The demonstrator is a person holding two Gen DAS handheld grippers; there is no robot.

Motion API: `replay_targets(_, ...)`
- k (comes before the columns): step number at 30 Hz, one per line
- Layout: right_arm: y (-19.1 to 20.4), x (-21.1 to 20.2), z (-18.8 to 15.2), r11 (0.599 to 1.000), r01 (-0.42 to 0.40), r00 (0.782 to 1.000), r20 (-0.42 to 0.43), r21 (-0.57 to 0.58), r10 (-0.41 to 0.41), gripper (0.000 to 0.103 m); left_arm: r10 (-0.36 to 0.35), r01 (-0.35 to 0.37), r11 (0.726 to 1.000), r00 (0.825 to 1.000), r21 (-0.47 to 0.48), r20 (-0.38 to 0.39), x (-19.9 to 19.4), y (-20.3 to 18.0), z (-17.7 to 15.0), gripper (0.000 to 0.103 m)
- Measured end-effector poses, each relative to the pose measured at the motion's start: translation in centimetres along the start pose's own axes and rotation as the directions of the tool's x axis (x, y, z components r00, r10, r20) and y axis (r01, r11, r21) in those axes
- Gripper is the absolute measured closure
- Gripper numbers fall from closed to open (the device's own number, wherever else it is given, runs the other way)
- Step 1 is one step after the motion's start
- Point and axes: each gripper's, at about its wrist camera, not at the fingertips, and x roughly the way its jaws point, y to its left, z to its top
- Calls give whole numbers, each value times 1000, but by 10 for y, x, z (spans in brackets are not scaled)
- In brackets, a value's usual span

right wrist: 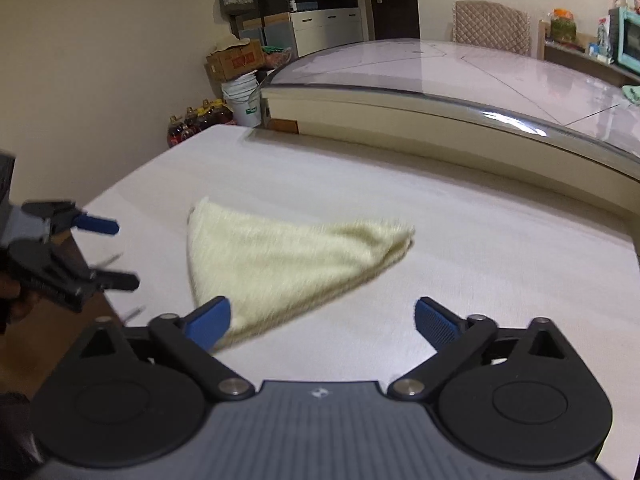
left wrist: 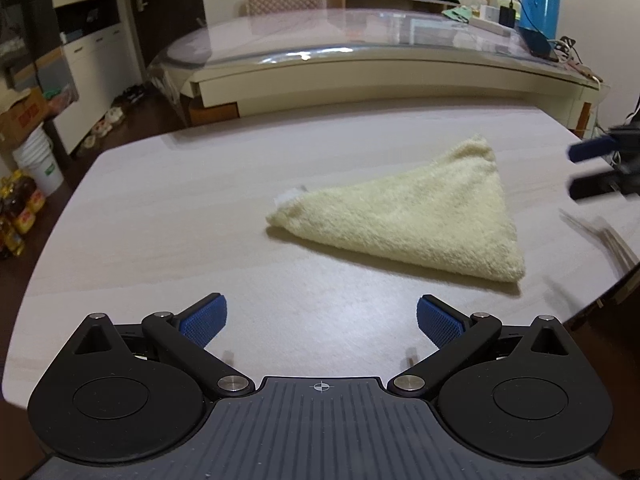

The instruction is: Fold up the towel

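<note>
The yellow towel [left wrist: 404, 220] lies folded into a triangle on the desk [left wrist: 160, 240], ahead of both sets of jaws. Left gripper [left wrist: 322, 320] and right gripper [right wrist: 322, 320] hang spread wide, holding nothing. Risk: pinching just 1 layer could drag the fold open.

Left wrist view: aimed low across the table [left wrist: 200, 220] from its near edge.
Right wrist view: aimed leftward from the right.
Shared: the towel [left wrist: 408, 216] [right wrist: 288, 256].
</note>
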Motion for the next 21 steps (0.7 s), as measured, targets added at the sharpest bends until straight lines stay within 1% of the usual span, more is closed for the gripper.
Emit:
replay_targets(1, -11, 10, 12, 1000, -4, 1000, -8, 9, 4, 24, 1, -1, 1000, 1000, -4, 3, 1, 3, 1, 0)
replay_targets(3, -19, 18, 20, 1000, 4, 1000, -18, 21, -3, 36, 3, -3, 1000, 1000, -13, 9, 4, 9, 3, 0)
replay_targets(4, -25, 25, 24, 1000, 6, 1000, -26, 28, -6, 46, 3, -3, 1000, 1000, -16, 9, 5, 11, 3, 0)
replay_targets(5, -35, 39, 33, 999, 4, 999, -42, 43, -2, 50, 6, -6, 1000, 1000, -20, 9, 8, 14, 4, 0)
replay_targets(10, -59, 68, 42, 994, -14, 997, -70, 111, 22, 56, 10, -9, 999, 1000, -39, 22, 15, 25, 10, 0)
replay_targets(12, -64, 75, 43, 991, -23, 996, -79, 130, 33, 64, 10, -9, 999, 999, -44, 31, 17, 28, 14, 0)
replay_targets(13, -65, 77, 43, 991, -30, 997, -73, 131, 40, 82, 10, -8, 999, 999, -47, 34, 18, 30, 16, 0)
replay_targets(15, -65, 78, 42, 991, -40, 997, -64, 127, 49, 86, 7, -5, 999, 999, -50, 36, 20, 33, 19, 0)
replay_targets(17, -52, 69, 42, 996, -33, 999, -37, 79, 36, 89, -11, 13, 999, 999, -40, 46, 21, 35, 20, 0)
replay_targets(20, -25, 47, 42, 1000, -19, 1000, 16, -11, 19, 89, -83, 80, 995, 995, 61, 63, 15, 32, 18, 0)
replay_targets(21, -18, 40, 43, 999, -33, 999, 27, -24, 34, 89, -99, 93, 991, 993, 92, 68, 13, 31, 17, 0)
